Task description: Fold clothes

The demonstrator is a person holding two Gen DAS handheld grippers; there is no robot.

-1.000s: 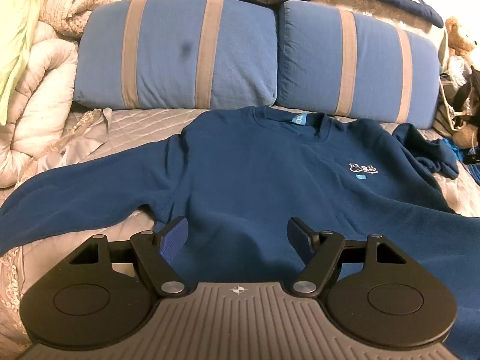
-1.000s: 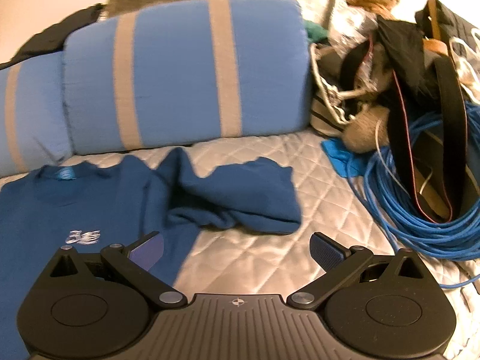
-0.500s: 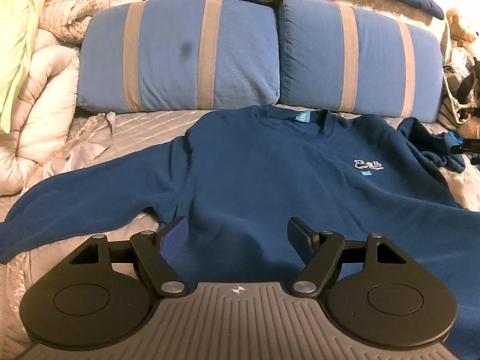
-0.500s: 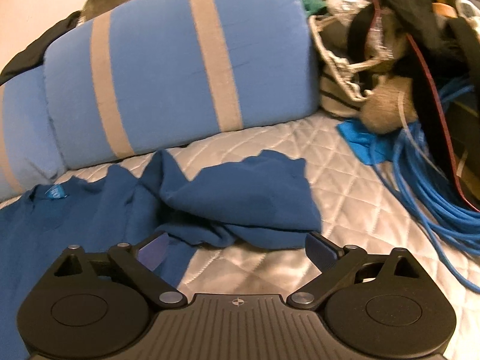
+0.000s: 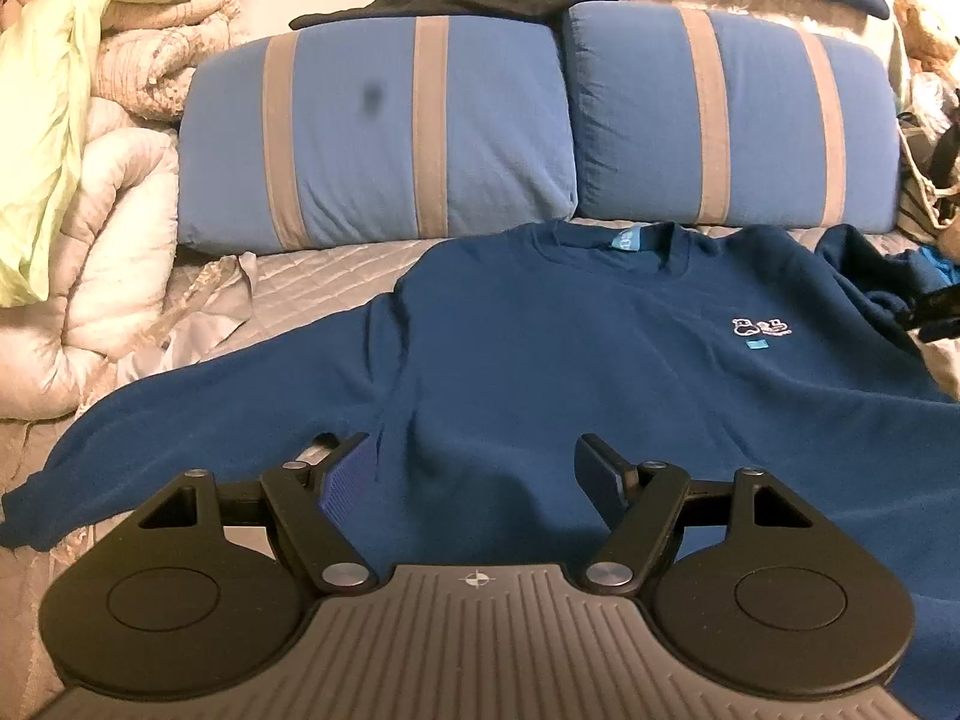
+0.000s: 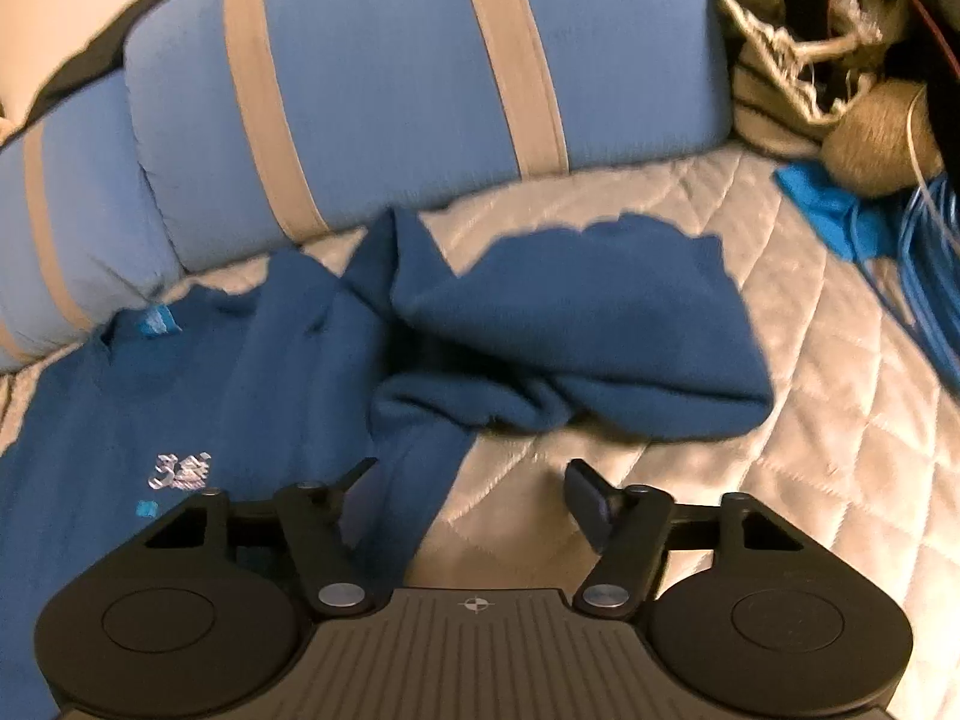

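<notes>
Right tool point(image 6: 471, 480) advanced toward bunched sleeve point(image 6: 576, 348) | sweatshirt point(image 5: 570, 372) collar toward pillows point(image 5: 540, 126) | both tools released

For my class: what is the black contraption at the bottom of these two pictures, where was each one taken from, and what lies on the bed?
There is no robot here. A person holds a two-finger gripper in each hand, and each gripper carries a wide-angle camera looking forward along its fingers. One picture comes from the left gripper, the other from the right gripper. Both have their jaws spread open and hold nothing. On the quilted bed cover lies a dark blue sweatshirt, front up, still unfolded. One sleeve stretches out flat; the other sleeve is bunched up, just ahead of the right gripper. Two blue striped pillows stand behind it, and a blue cable lies at the side.
</notes>
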